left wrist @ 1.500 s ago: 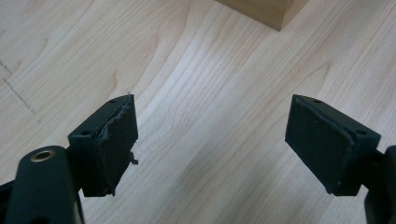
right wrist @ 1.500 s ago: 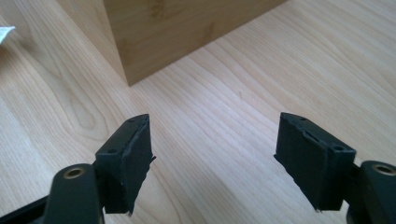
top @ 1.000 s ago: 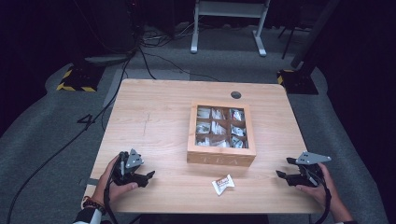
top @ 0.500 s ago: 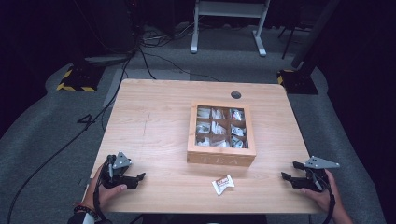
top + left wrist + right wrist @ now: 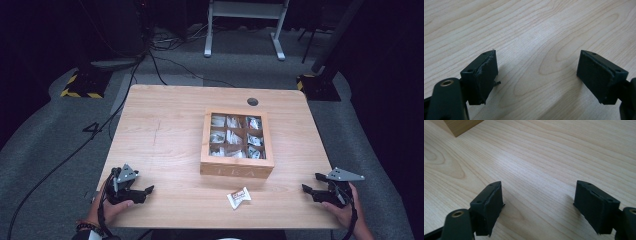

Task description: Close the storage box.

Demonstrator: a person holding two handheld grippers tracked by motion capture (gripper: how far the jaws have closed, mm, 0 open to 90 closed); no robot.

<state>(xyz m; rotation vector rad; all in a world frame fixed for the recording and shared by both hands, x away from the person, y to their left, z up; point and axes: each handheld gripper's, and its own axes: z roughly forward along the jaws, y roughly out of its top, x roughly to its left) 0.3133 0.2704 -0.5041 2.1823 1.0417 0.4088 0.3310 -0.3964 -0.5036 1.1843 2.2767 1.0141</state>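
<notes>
A wooden box (image 5: pixel 237 143) with a clear lid sits right of the table's middle, its compartments holding several small packets. One white wrapped packet (image 5: pixel 239 197) lies loose on the wood just in front of the box. My left gripper (image 5: pixel 148 190) rests at the front left corner, open, nothing between its jaws; its own view shows bare wood between the pads (image 5: pixel 484 75). My right gripper (image 5: pixel 306 190) rests at the front right edge, open and empty, pointing toward the packet. A corner of the box (image 5: pixel 461 126) shows at the top left of the right gripper view.
The wooden table (image 5: pixel 165 130) has a round cable hole (image 5: pixel 252 101) at the back right. Dark floor with cables, yellow-black striped bases (image 5: pixel 80 86) and a white stand (image 5: pixel 245 25) surround it.
Both grippers drew back toward the table's front corners, the left one to the left, the right one to the right. Box and packet have not moved.
</notes>
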